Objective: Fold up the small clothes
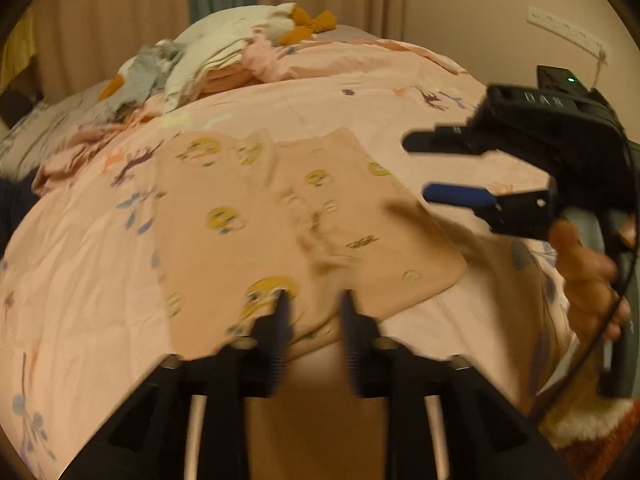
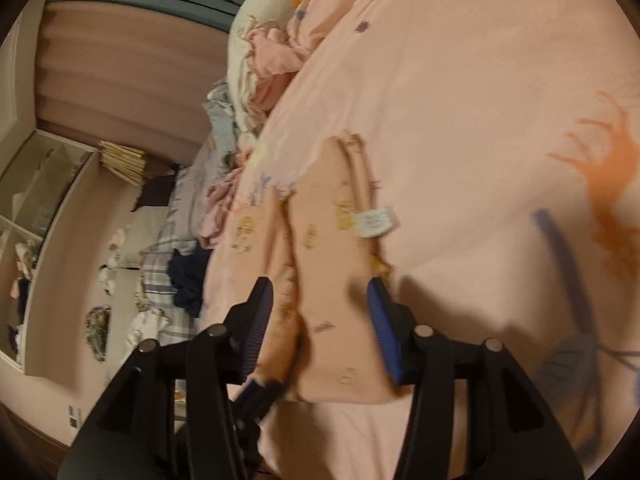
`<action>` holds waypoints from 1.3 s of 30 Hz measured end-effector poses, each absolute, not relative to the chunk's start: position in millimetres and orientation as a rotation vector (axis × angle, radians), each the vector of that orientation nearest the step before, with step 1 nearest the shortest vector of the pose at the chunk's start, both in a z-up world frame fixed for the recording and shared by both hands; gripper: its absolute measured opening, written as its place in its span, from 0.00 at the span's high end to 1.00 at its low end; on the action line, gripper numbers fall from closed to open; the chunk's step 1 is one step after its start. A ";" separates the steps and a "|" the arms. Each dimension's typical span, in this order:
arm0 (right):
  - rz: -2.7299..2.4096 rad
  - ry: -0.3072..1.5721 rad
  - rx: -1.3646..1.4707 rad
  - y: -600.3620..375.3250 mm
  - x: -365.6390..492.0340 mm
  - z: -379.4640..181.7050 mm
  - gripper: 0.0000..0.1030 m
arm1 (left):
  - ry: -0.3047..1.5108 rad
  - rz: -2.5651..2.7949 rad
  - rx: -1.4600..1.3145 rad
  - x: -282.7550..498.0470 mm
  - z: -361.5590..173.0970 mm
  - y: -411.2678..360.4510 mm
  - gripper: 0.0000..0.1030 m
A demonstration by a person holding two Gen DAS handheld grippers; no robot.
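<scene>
**Hand-held grippers spread wide at the near hem of the baby trousers**

The left hand-held gripper (image 1: pixel 312 300) sits low at the near edge of the small peach trousers (image 1: pixel 280 216), its fingers parted with cloth between them but not pinched, so it looks released rather than gripping. The right hand-held gripper (image 1: pixel 452 168) hangs above the trousers' right side, turned sideways, and its fingers are likewise apart and empty; seen from its own camera, the right hand-held gripper (image 2: pixel 320 320) straddles the cloth without closing on it.

The trousers lie flat on the bed (image 1: pixel 80 272), spread on the pink printed cover, legs pointing away and a white label (image 2: pixel 376 222) showing at one edge. Laying them flat like this gives clean edges to pick up. A heap of clothes (image 1: pixel 224 52) waits at the far end of the bed, well apart, presumably kept clear of the folding spot.

I'd guess the fold is about to begin, each side taking a corner.
</scene>
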State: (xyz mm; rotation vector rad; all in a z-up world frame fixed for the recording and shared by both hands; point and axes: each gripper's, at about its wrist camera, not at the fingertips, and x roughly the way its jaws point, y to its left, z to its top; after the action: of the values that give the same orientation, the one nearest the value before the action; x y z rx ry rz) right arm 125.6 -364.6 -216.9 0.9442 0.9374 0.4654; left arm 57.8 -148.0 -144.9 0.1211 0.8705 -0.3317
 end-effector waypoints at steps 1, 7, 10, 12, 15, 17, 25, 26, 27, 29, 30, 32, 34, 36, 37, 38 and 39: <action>0.494 0.940 0.936 -358.7 129.7 -213.7 0.50 | 0.858 -0.304 0.111 55.9 -142.5 -139.8 0.49; 0.557 1.048 0.792 -305.9 149.6 -211.9 0.45 | 0.865 -0.210 0.056 62.1 -149.0 -110.2 0.48; 0.588 1.127 0.816 -284.9 165.4 -229.8 0.45 | 0.942 -0.238 -0.011 66.8 -163.0 -98.3 0.48; 0.571 1.154 0.833 -278.7 174.8 -240.8 0.45 | 0.991 -0.257 -0.050 69.4 -171.3 -94.1 0.48; 0.584 1.131 0.870 -272.9 180.4 -248.7 0.45 | 1.022 -0.267 -0.075 70.7 -177.4 -93.2 0.48; 0.600 1.118 0.882 -269.2 181.5 -248.9 0.46 | 1.017 -0.271 -0.052 73.1 -179.7 -98.0 0.48; 0.617 1.106 0.860 -254.1 180.0 -256.7 0.87 | 1.012 -0.273 -0.052 76.8 -179.1 -100.6 0.48; 0.619 1.090 0.865 -256.9 178.4 -254.2 0.88 | 1.011 -0.270 -0.055 69.9 -179.1 -97.5 0.48; 0.620 1.079 0.871 -258.5 179.0 -252.4 0.88 | 1.010 -0.270 -0.058 70.1 -179.0 -97.4 0.48; 0.616 1.039 0.887 -265.5 177.3 -243.8 0.89 | 1.010 -0.262 -0.065 67.2 -180.4 -94.6 0.48; 0.625 1.014 0.892 -270.3 175.5 -237.0 0.89 | 1.009 -0.253 -0.066 66.2 -180.5 -94.1 0.48; 0.633 0.974 0.894 -276.7 173.3 -225.4 0.89 | 1.006 -0.230 -0.062 67.4 -180.7 -94.2 0.48; 0.628 0.930 0.874 -285.4 168.4 -211.1 0.89 | 1.000 -0.207 -0.055 69.3 -181.6 -95.7 0.48; 0.620 0.903 0.861 -293.0 164.3 -202.5 0.89 | 0.992 -0.169 -0.065 72.2 -181.8 -97.7 0.48; 0.613 0.895 0.853 -296.2 162.9 -200.0 0.89 | 0.987 -0.153 -0.074 73.8 -181.8 -98.4 0.48; 0.594 0.890 0.836 -301.6 160.5 -197.2 0.89 | 0.983 -0.143 -0.082 74.7 -181.9 -98.9 0.48; 0.567 0.889 0.822 -307.3 158.6 -196.5 0.89 | 0.976 -0.128 -0.086 76.7 -182.2 -100.2 0.48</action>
State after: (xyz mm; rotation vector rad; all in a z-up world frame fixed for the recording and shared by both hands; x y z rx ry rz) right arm 158.6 -307.3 -196.5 0.8222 0.8894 0.5669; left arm 76.7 -100.2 -182.2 -0.0860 0.9763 -0.1285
